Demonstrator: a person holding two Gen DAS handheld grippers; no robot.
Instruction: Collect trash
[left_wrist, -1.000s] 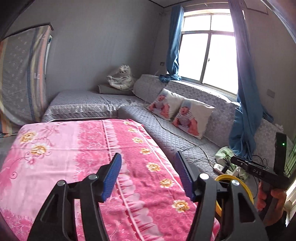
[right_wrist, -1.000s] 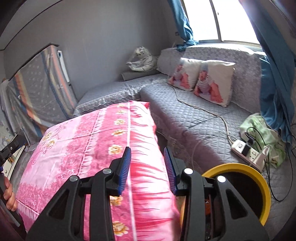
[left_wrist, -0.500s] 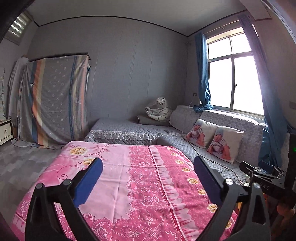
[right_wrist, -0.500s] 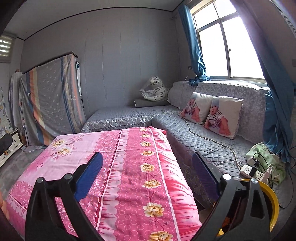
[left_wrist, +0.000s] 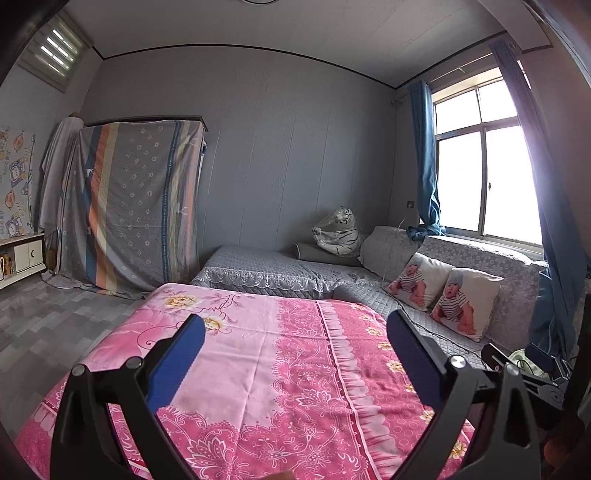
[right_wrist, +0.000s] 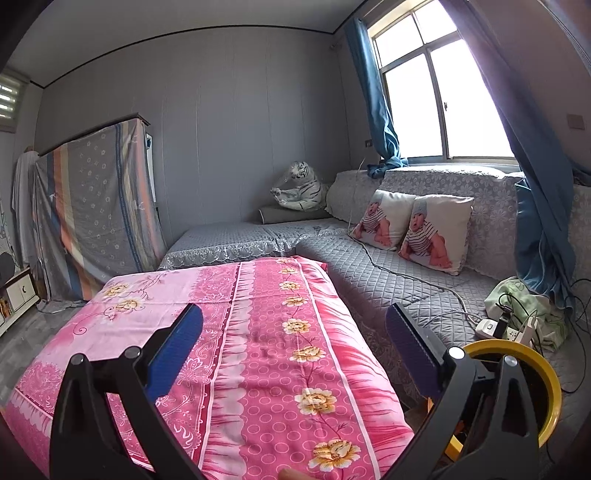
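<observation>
While both pairs of tongs hang over the near end of the table, neither has hold of anything: the left gripper (left_wrist: 295, 347) has its blue pads spread as wide as they go with only cloth showing between them, and the right gripper (right_wrist: 293, 341) stands just as wide and equally empty. Under them the pink floral tablecloth (right_wrist: 258, 332) lies bare; no wrapper, scrap or bottle shows on it in either view, so the trash to be collected is either already binned or somewhere out of sight. My reading is that this is a gap between pick-ups, or the close of the job, and the next move calls for a look round the room for any remaining litter before either hand reaches.

At the right edge of the table, low beside it, sits the yellow-rimmed bin (right_wrist: 517, 350). The right gripper's frame blocks most of its dark inside, so what it holds cannot be told.

Beyond the bin a white power strip (right_wrist: 491, 326) with tangled cables rests on the grey quilted sofa (right_wrist: 406, 280) next to a green cloth (right_wrist: 517, 291). Farther back lean two baby-print cushions (right_wrist: 413, 229), and in the corner sits a plush white tiger (right_wrist: 301, 186).
</observation>
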